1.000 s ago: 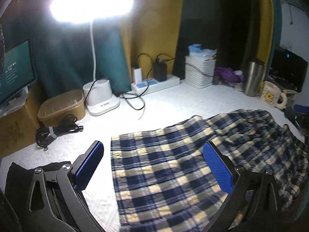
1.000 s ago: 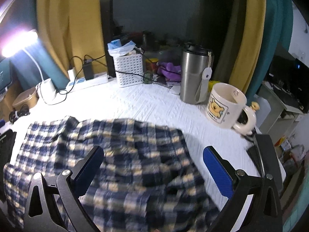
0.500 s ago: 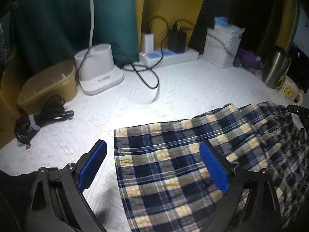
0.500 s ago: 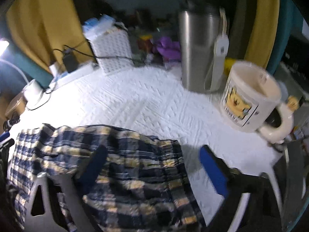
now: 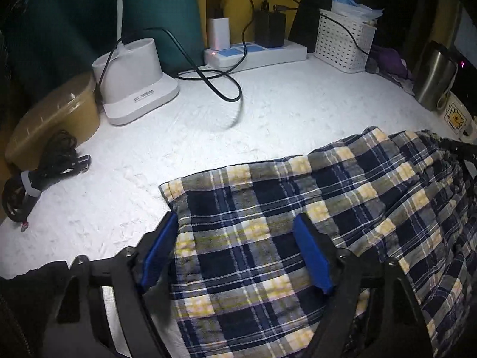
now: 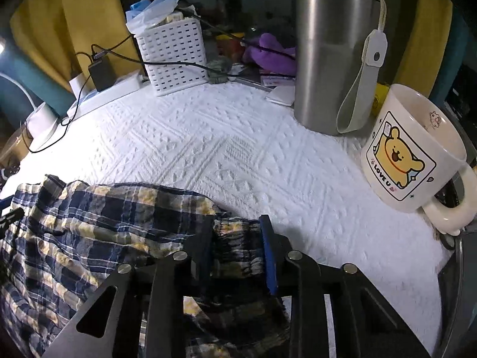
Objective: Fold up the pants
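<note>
1. Left wrist view, far left: one tan lidded container (image 5: 50, 119), one bundle of black cable (image 5: 38, 173) and one white lamp base (image 5: 135, 80) stand on the white textured table (image 5: 268, 113).
2. Behind them lies one white power strip (image 5: 256, 55) with two plugs in it, one white and one black, then one white perforated basket (image 5: 342, 41).
3. One pair of navy, yellow and grey plaid pants (image 5: 298, 223) lies spread across the near part of the table, a hem edge toward the left.
4. The left tool (image 5: 238, 256) straddles that hem end; its jaws have just been closing, and the cloth lies between the blue pads without being bunched. I cannot tell whether they press it.
5. Right wrist view: the right tool (image 6: 238, 253) has just been closing too and is now clenched on a gathered fold of the pants' right end.
6. Far right stand one steel tumbler (image 6: 331, 53) and one cream bear mug (image 6: 411, 149), well apart from the pants.
</note>
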`<action>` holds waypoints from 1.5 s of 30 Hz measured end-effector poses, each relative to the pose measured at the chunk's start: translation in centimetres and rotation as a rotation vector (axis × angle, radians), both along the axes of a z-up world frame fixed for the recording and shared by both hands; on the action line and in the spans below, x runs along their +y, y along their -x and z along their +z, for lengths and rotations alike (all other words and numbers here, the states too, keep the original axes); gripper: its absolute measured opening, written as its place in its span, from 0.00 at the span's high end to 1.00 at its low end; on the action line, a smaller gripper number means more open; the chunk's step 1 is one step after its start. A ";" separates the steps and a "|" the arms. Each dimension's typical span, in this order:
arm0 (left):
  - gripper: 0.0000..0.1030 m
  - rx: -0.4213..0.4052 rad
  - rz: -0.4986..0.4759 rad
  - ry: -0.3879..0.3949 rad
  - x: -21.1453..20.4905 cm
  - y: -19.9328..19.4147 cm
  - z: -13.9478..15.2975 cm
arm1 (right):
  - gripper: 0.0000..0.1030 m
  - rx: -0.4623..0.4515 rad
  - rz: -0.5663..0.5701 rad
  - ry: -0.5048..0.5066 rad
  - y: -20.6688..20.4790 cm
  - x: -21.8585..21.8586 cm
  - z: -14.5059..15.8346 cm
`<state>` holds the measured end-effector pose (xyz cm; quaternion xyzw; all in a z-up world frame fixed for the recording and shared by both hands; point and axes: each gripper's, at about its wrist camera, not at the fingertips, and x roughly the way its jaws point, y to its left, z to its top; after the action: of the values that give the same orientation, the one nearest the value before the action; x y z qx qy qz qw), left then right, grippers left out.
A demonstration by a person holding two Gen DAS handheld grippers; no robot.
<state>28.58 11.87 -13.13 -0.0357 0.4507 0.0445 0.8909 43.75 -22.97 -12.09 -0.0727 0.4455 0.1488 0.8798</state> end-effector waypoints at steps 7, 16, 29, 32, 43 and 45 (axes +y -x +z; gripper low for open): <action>0.85 0.001 -0.049 -0.016 -0.9 0.1 0.6 | 0.74 -0.100 -0.077 0.055 0.0 -0.9 1.5; 0.97 -0.046 -0.058 0.040 -1.1 -1.4 2.3 | 0.74 -0.169 -0.149 0.049 -0.4 -2.2 4.3; 0.97 -0.003 -0.032 -0.032 0.2 -3.7 0.7 | 0.74 -0.116 -0.203 0.097 -1.7 -2.9 1.9; 0.97 -0.013 -0.029 -0.043 0.3 -3.3 0.7 | 0.74 -0.101 -0.203 0.114 -2.2 -2.7 1.5; 0.96 -0.049 0.079 -0.035 3.1 -1.4 1.6 | 0.39 -0.086 -0.215 0.207 -0.7 -3.2 1.6; 0.96 -0.074 0.118 -0.018 3.9 -0.9 2.4 | 0.26 -0.095 -0.211 0.208 0.2 -3.5 2.1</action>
<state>29.47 15.81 -10.77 -0.0557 0.4143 0.0997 0.9030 43.57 -26.43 -9.99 -0.1233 0.4217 0.0051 0.8983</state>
